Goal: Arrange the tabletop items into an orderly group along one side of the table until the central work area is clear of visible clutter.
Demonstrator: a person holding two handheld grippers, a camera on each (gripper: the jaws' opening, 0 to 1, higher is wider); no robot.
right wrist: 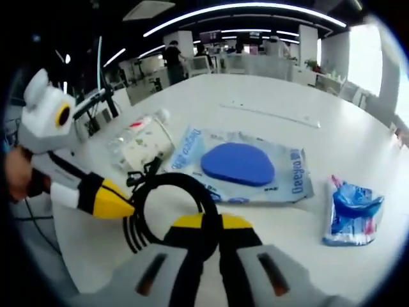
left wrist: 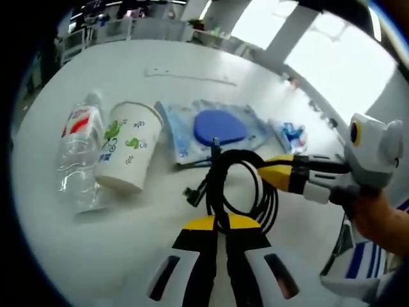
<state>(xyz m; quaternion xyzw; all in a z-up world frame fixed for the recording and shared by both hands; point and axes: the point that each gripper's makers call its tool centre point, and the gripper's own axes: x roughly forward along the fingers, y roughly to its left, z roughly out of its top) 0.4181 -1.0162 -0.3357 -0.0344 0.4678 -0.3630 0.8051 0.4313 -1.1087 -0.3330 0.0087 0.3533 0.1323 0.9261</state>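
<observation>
1. The left hand-held gripper [left wrist: 220,225] has its 2 jaws closed together on a coil of black cable [left wrist: 238,187], lifted just above the white counter [left wrist: 128,256].
2. The right hand-held gripper [right wrist: 211,225] also has its jaws pressed together on the same cable coil [right wrist: 169,211], at the loop's near edge.
3. In the left gripper view, the right hand-held gripper [left wrist: 271,169] comes in from the right, its yellow tip touching the coil, with a person's hand [left wrist: 377,217] behind it.
4. In the right gripper view, the left hand-held gripper [right wrist: 118,203] comes in from the left, its yellow tip meeting the coil.
5. Just beyond the cable lies a clear plastic pouch [left wrist: 214,131] holding a blue oval pad [left wrist: 219,126], flat on the counter.
6. Left of the pouch, a white paper cup [left wrist: 126,153] with green print lies on its side, touching a clear plastic bottle [left wrist: 80,153] with a red label, also lying down.
7. Right of the pouch sits a small blue-and-white packet [right wrist: 351,214], apart from it.
8. Beyond the pouch, a thin white strip [left wrist: 188,77] lies on the counter, well apart.
</observation>
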